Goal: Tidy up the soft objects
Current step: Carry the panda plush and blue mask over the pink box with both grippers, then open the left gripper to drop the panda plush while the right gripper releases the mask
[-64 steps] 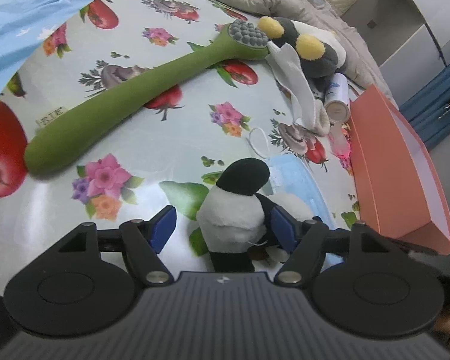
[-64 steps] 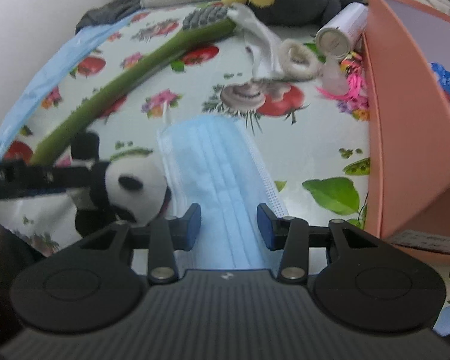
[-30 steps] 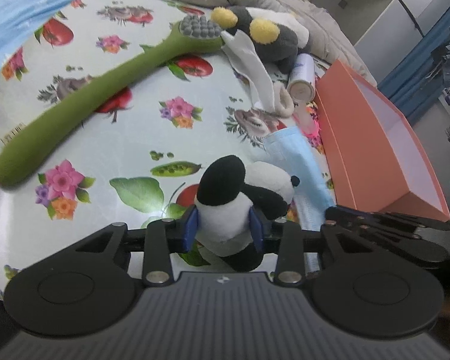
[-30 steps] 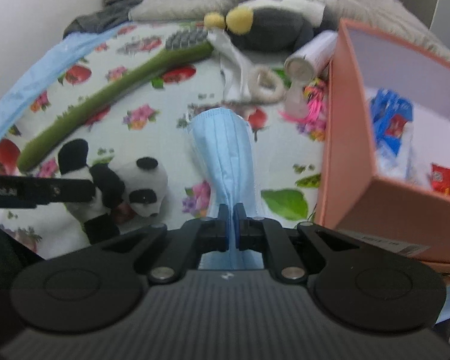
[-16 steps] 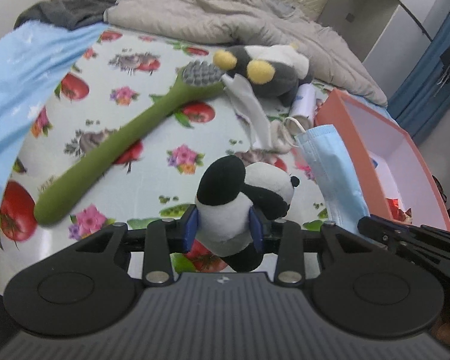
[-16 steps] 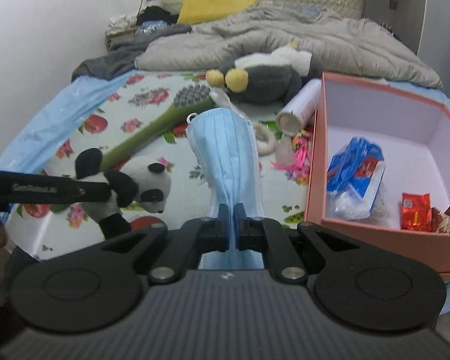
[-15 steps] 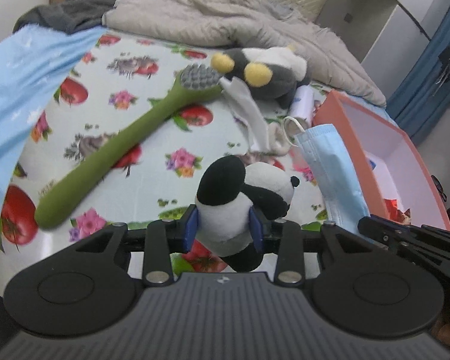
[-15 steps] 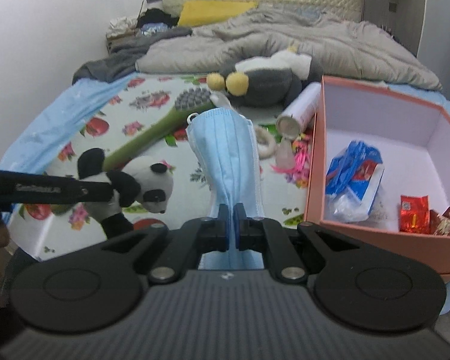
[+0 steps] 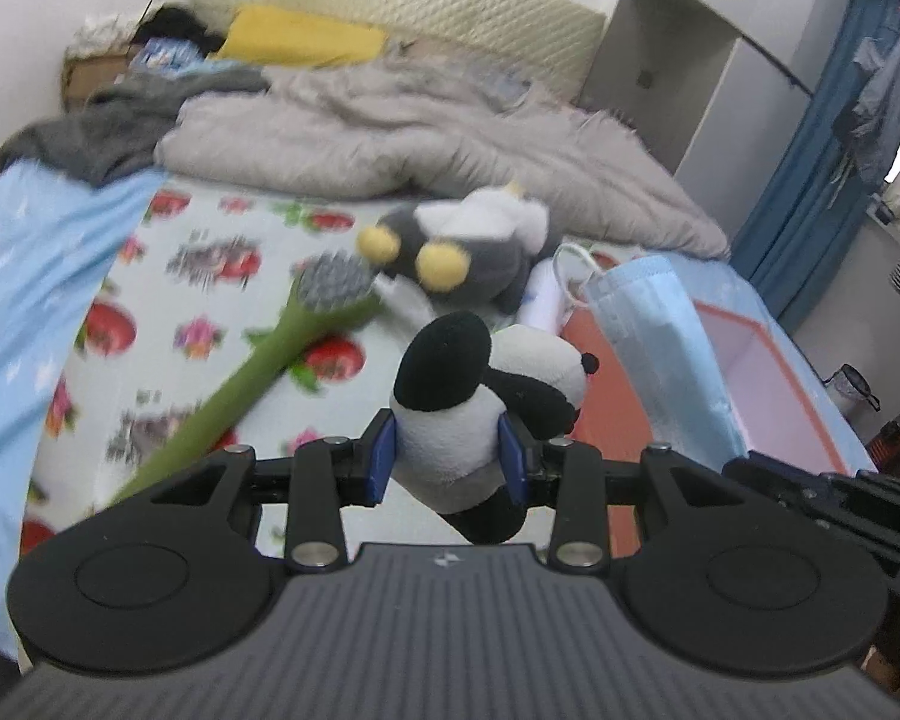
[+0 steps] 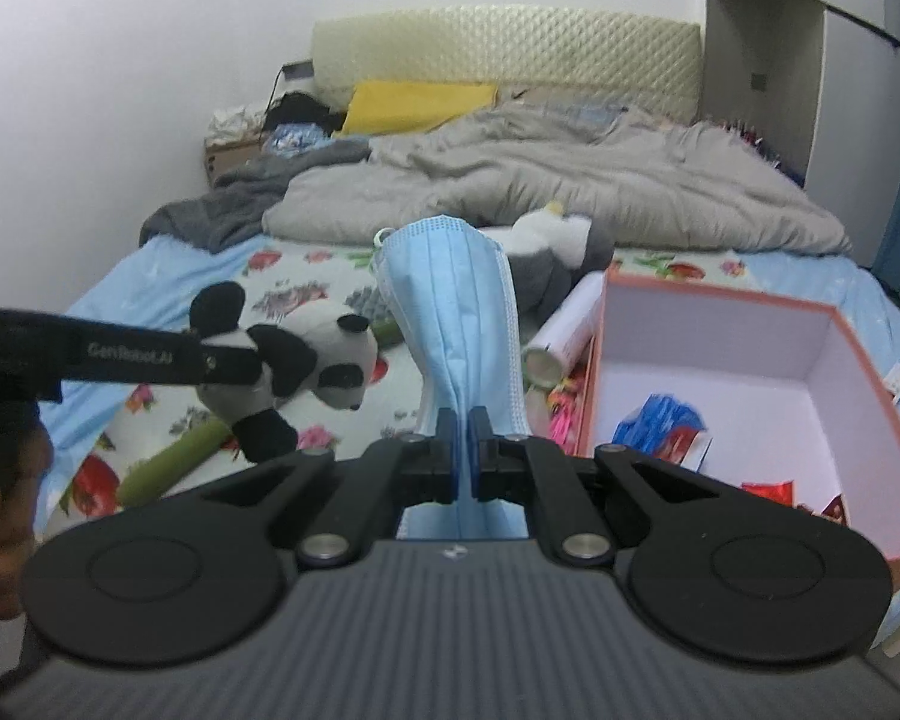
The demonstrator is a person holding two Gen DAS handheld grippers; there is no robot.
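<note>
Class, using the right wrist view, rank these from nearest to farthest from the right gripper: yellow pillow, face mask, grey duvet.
1. face mask: clamped in the right gripper.
2. grey duvet: mid-bed, beyond.
3. yellow pillow: by the headboard, farthest.

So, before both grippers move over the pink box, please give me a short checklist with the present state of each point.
1. Left gripper shut on panda plush: ok.
2. Right gripper shut on blue face mask: ok.
3. Both items lifted clear of the fruit-print sheet: ok.
4. Pink box open on top: ok.
5. Free floor space in the box beside the snack packets: ok.
6. Mask ear loops free of snags: cannot tell.
</note>
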